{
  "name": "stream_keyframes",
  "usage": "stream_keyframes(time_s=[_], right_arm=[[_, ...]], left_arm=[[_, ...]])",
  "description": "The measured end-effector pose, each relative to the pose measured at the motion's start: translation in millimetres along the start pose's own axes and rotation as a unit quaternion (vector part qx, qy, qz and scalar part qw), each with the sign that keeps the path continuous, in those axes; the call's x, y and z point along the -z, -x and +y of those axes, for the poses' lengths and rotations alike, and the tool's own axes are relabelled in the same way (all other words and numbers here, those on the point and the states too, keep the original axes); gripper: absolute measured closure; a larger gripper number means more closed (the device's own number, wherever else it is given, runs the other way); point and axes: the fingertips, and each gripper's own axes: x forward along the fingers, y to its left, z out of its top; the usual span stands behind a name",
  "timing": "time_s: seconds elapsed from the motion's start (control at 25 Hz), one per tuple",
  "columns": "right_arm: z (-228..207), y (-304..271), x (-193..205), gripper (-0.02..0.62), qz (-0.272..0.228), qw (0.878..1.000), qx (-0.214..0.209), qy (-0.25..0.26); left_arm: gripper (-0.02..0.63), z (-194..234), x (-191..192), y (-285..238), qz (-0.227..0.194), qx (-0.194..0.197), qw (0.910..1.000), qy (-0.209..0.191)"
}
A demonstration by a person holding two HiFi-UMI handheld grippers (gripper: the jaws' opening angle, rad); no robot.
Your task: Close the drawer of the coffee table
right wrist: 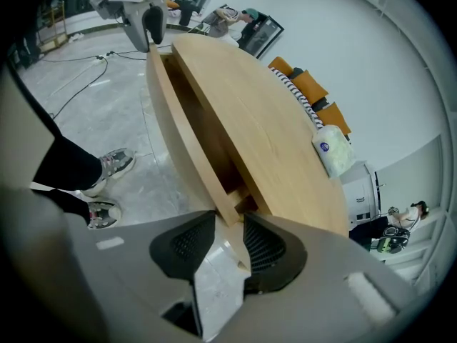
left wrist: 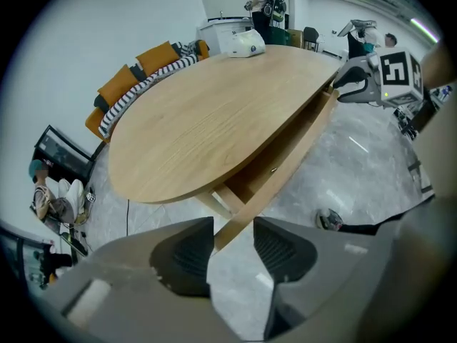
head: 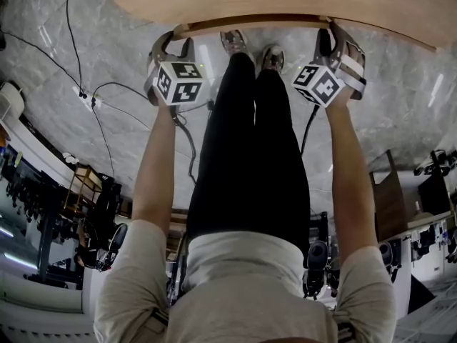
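jaws of my left gripper (left wrist: 234, 231) and right gripper (right wrist: 230, 227) stand apart, straddling the ends of the drawer front (left wrist: 263, 194), not gripping. stiff wood, probably free-sliding; i'd push both ends evenly.

Black cables (head: 68, 20) trail across the grey marble floor (head: 400, 98), and a sofa (left wrist: 136, 77) bears orange cushions.
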Motion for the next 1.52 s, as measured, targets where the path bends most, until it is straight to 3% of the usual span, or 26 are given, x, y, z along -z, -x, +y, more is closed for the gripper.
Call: stream_keyframes(time_s=[0.92,1.12,1.52], right_arm=[[-11.1,-6.9,-8.3,0.451,0.004,0.998,0.041,-0.044],[-17.9,-4.1,-3.1,0.414,-0.003,0.993,0.062,-0.105],[-26.0,-0.2,-4.5,0.402,0.004,0.976,0.104,-0.192]], left_arm=[[0.407,17.1,-11.3,-7.6,-0.008,-0.016,0.9995,0.025],[0.4,16.7,-11.9,-6.6,-0.008,-0.024,0.9976,0.065],[0.396,21.8,-10.8,-6.4,0.0,-0.046,0.9847,0.168]])
